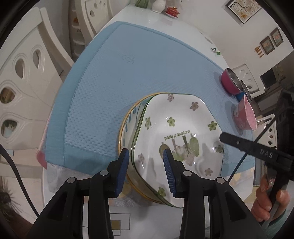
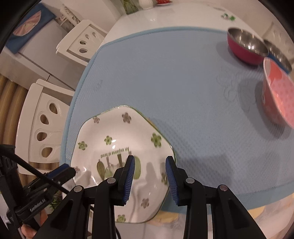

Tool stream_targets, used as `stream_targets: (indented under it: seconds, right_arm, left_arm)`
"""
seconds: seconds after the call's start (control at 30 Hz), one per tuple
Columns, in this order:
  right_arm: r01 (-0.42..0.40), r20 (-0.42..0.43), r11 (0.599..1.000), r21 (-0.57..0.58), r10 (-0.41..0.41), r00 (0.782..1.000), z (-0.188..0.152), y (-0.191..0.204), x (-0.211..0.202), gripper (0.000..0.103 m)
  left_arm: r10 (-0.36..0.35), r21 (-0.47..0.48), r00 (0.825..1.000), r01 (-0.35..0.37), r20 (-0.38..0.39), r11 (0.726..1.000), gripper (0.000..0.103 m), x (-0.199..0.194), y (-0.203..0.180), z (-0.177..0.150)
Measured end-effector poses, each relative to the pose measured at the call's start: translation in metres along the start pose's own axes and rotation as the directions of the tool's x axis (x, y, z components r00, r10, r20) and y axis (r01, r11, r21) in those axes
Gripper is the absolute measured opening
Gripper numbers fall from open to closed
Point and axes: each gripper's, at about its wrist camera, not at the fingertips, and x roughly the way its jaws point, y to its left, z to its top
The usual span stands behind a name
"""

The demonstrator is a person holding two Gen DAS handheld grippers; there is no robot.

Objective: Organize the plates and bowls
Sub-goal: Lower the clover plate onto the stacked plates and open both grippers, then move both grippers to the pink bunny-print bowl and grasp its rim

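White table [image 1: 139,17], blue mat [image 1: 114,73] on it, vase [image 1: 158,5]

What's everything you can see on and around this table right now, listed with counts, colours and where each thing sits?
White angular plate with green flower print: one, on top of the other plate, near mat edge, between both grippers' jaws.
Round yellow-rimmed plate: one, white, under the flowered plate.
Light blue textured mat: one, covering the table.
White glossy table: one, under the mat.
Magenta steel-lined bowl: one, far right of the mat.
Blue steel-lined bowl: one, just behind the magenta one.
Pink dotted bowl: one, right edge.
White cut-out chairs: at least two, left side.
White vase: one, far end.
Left gripper: black, blue pads, straddling the plates' left rim.
Right gripper: same, straddling the right rim.
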Motion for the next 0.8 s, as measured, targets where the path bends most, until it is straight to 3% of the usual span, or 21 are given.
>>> stream_targets:
  seconds: [0.2, 0.5, 0.67, 0.8]
  right_arm:
    - [-0.035, 0.081, 0.999, -0.002, 0.035, 0.996, -0.005, -0.005, -0.028, 0.034]
    - [-0.036, 0.199, 0.998, 0.051, 0.026, 0.98, -0.014, -0.023, -0.07, 0.036]
    - [-0.044, 0.295, 0.993, 0.111, 0.009, 0.956, -0.023, -0.056, -0.102, 0.055]
    - [-0.059, 0.336, 0.984, 0.17, -0.002, 0.942, -0.017, -0.094, -0.119, 0.055]
  left_arm:
    - [-0.033, 0.031, 0.997, 0.031, 0.064, 0.999, 0.034, -0.016, -0.01, 0.01]
    - [-0.13, 0.182, 0.979, 0.101, 0.155, 0.978, 0.039, -0.045, -0.061, 0.046]
    - [-0.215, 0.253, 0.961, 0.167, 0.175, 0.953, 0.064, -0.051, -0.107, 0.065]
    - [-0.248, 0.305, 0.951, 0.185, 0.183, 0.934, 0.066, -0.052, -0.147, 0.072]
